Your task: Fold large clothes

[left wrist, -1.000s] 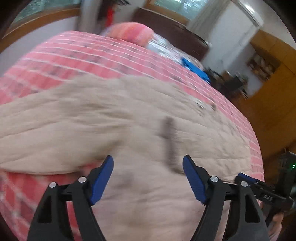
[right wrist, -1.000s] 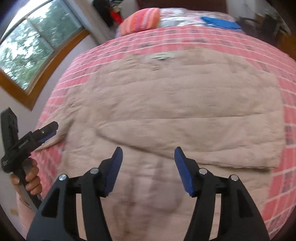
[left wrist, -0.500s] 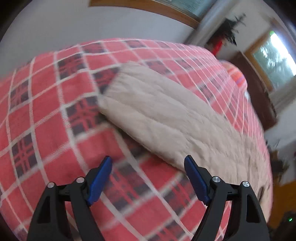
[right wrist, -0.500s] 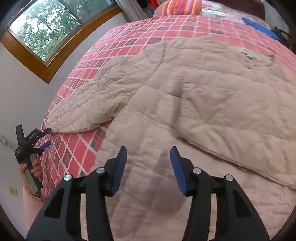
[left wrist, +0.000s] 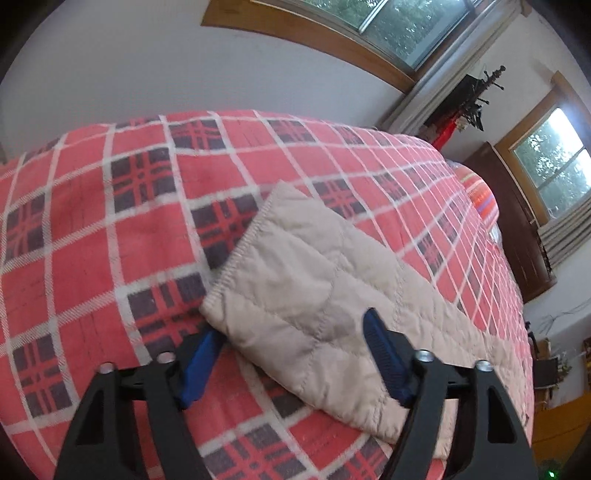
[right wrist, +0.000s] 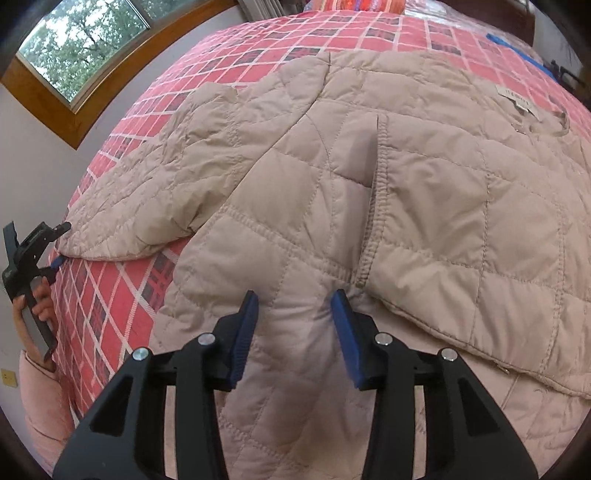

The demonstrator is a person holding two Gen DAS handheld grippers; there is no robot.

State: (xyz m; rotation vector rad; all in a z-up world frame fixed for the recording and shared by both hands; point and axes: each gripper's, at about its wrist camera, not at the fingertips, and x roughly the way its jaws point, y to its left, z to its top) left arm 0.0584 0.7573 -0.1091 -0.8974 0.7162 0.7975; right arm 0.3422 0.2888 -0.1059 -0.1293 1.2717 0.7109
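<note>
Straddling a raised ridge of the beige quilted jacket (right wrist: pixel 369 192) at lower centre of the right wrist view, the right tool (right wrist: pixel 293 332) stands spread, its blue pads on either side of the bunched fabric without closing on it. The jacket lies across a bed covered by a red plaid blanket (right wrist: pixel 110 295), filling most of the frame. In the left wrist view, the left tool (left wrist: pixel 291 354) is also spread at the sleeve cuff (left wrist: pixel 258 258): one pad sits under the cuff's near corner, the other above the fabric. Farther off, wood-framed windows (left wrist: pixel 388 26) line the white wall at the top of the frame.
</note>
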